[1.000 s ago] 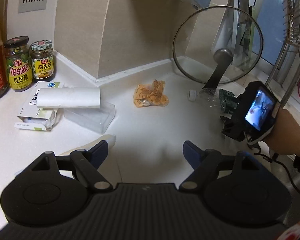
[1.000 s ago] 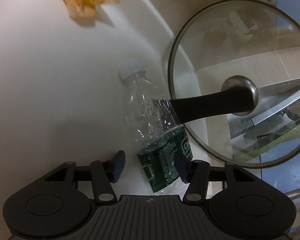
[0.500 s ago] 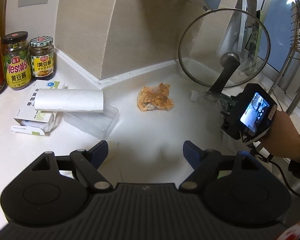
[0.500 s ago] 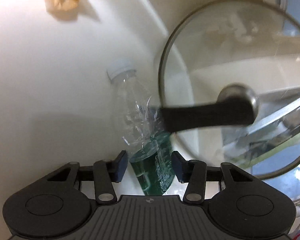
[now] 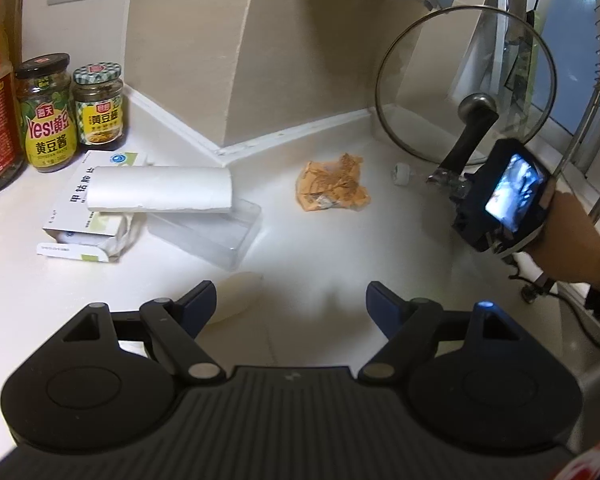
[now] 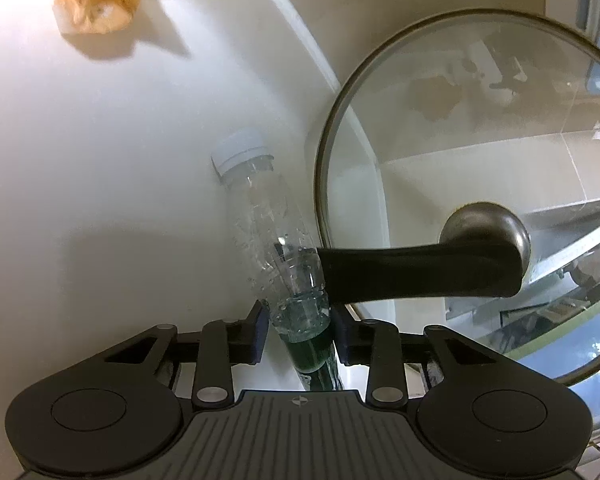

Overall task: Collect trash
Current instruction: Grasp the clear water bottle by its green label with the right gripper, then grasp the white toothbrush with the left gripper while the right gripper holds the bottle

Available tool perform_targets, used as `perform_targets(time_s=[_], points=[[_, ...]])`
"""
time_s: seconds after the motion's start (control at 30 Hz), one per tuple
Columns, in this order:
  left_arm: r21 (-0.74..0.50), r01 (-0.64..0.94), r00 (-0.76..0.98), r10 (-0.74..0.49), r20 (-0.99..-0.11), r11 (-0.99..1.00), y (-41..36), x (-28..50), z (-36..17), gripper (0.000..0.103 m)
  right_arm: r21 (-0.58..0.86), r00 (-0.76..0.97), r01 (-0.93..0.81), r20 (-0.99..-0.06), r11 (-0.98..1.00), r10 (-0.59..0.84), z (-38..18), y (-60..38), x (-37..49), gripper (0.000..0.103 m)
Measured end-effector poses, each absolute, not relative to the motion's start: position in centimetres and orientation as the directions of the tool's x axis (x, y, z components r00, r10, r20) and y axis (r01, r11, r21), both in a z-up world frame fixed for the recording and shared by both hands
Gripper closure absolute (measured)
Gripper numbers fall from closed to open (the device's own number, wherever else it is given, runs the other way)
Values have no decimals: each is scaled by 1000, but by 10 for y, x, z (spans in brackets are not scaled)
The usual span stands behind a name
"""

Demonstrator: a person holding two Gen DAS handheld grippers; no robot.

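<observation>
Since the earlier frames our right gripper (image 6: pixel 300 330) has pushed forward along the plastic bottle (image 6: pixel 278 260), and its jaws have just been closing around the green-labelled part; the pads now press on both sides of the bottle. The bottle lies on the white counter (image 6: pixel 100 180) with its white cap (image 6: pixel 240 148) pointing away from us, its body just beside the rim of the glass pot lid (image 6: pixel 480 92) that leans against the wall. The lid's black handle (image 6: pixel 412 272) reaches across to touch the bottle right above our fingers.

Our left gripper (image 5: pixel 291 300) hangs over the counter with its jaws spread wide and nothing between them. From its view we see the crumpled orange wrapper (image 5: pixel 332 188) lying in the open, well apart from the bottle. To the left sit a roll of white bags (image 5: pixel 160 194) resting across a clear plastic box (image 5: pixel 212 232) and a small carton (image 5: pixel 76 224), with two sauce jars (image 5: pixel 50 112) behind them near the wall. A hand (image 5: pixel 568 240) holds the right gripper at the far right.
</observation>
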State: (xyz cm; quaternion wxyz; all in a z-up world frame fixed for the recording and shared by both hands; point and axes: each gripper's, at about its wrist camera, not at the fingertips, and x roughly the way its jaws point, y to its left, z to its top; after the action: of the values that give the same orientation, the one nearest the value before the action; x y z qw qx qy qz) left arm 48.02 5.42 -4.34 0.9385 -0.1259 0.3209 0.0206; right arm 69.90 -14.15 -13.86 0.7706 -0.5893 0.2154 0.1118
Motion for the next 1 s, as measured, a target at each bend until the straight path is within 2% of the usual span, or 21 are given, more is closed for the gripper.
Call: perform_targets(time_s=[0.17,0.43,0.6,0.77,0.9,1.0], points=[[-150,-119,789,2,-614,981,58,480,-48,23,-820,882,-451,-471,352,32,-117,-137,672,73],[41,-133,783,130,-608,990,74,479,-49,23,-719,847,-526,-493,454,201,-81,-119,627,73],[142,-3,770,93,-631,990,81,475,-51,24,-690,828,-559,-497,459,261,-70,-110,606,73],[253,166,724,56,-688,953,82,480,-59,35,-670,816,-577,-505,468,282,-71,-107,588,73],[259,270,658,19,-752,927,86,489,-69,49,-656,810,-585,-509,478,292,-70,-109,582,73],[227,287,639,-9,-769,931,93,492,-69,58,-643,807,-587,-510,492,296,-68,-111,576,73]])
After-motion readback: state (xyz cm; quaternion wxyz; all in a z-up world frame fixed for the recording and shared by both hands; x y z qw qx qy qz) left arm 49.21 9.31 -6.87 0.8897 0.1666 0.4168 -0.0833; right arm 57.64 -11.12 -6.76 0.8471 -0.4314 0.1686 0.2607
